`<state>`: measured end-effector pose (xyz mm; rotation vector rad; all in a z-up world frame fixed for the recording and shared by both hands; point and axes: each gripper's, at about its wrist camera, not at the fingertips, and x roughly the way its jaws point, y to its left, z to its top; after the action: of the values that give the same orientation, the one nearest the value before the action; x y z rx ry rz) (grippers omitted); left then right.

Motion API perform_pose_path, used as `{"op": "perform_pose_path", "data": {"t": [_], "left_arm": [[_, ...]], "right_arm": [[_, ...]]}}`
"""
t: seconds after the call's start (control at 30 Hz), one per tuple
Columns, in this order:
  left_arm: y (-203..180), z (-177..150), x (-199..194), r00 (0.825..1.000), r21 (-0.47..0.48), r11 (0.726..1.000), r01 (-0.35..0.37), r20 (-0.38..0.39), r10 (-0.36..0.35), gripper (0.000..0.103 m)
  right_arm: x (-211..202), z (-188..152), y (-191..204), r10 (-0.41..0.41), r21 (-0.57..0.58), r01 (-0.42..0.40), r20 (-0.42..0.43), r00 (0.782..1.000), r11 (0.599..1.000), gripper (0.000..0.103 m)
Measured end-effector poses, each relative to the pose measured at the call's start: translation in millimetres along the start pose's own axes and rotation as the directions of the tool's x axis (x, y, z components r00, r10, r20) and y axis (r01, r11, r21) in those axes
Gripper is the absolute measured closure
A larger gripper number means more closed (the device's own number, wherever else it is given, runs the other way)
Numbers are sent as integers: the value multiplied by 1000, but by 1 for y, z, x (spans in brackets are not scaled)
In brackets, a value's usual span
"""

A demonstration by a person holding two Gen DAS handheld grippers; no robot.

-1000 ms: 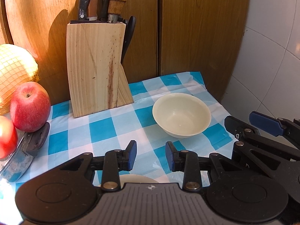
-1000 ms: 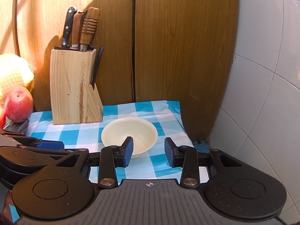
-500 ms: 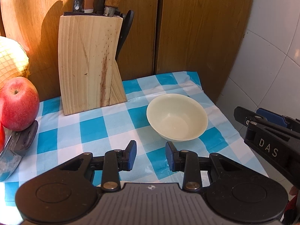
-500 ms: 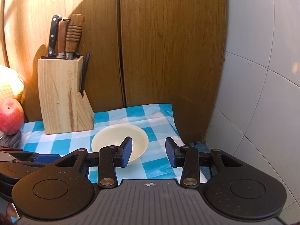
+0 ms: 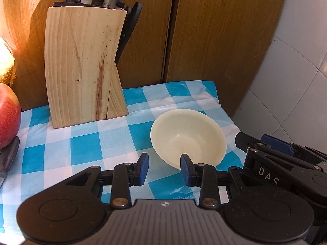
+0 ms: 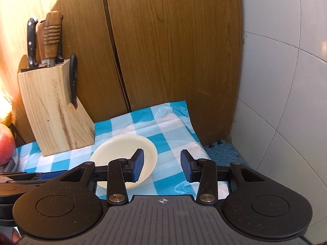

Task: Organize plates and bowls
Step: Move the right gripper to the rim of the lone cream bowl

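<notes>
A cream bowl (image 5: 188, 136) (image 6: 120, 153) stands empty and upright on the blue-and-white checked tablecloth (image 5: 85, 147), near the table's right edge. My left gripper (image 5: 164, 168) hovers just in front of the bowl, open, with only cloth and the bowl's near rim showing in its gap. My right gripper (image 6: 162, 163) is open at the bowl's right side; its left pad (image 6: 138, 163) lies over the bowl's inside, the rim showing between the jaws, contact unclear. In the left wrist view the right gripper (image 5: 257, 140) sits right of the bowl.
A wooden knife block (image 5: 81, 67) with several knives stands behind and left of the bowl. A red apple (image 5: 8, 114) and a dark knife handle (image 5: 8, 155) lie at far left. Wooden cabinet doors (image 6: 173, 51) close the back, a white tiled wall (image 6: 282, 81) the right. Blue foam mat (image 6: 222, 151) lies beyond the table's edge.
Both grippers have come forward and down toward the bowl, which now looks larger. The right gripper has rolled, tilting its view, and its jaws stand slightly wider.
</notes>
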<state>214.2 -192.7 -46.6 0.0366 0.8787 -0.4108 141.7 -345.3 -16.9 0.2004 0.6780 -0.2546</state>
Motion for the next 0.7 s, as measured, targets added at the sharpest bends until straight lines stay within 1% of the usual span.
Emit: {"op": "perform_pose_path", "data": {"t": [0.1, 0.2, 0.4, 0.57, 0.67, 0.7], "left_arm": [[0, -1, 8, 1000, 8, 1000, -14, -6, 14, 75], [1, -1, 14, 1000, 4, 1000, -14, -13, 14, 75], [1, -1, 22, 1000, 8, 1000, -16, -18, 16, 75], [1, -3, 28, 999, 19, 1000, -24, -23, 24, 75], [2, -4, 32, 999, 17, 1000, -25, -32, 25, 75], [2, -4, 34, 999, 15, 1000, -25, -36, 25, 75]], "right_arm": [[9, -1, 5, -9, -30, 8, -14, 1000, 1000, 55], [15, -2, 8, -8, -49, 7, -18, 1000, 999, 55], [22, -6, 15, -27, -126, 29, 12, 1000, 992, 56], [31, -8, 13, -22, -136, 20, -13, 1000, 990, 60], [36, -9, 14, -20, -141, 16, -27, 999, 990, 67], [37, -10, 13, -16, -139, 11, -36, 999, 990, 72]]}}
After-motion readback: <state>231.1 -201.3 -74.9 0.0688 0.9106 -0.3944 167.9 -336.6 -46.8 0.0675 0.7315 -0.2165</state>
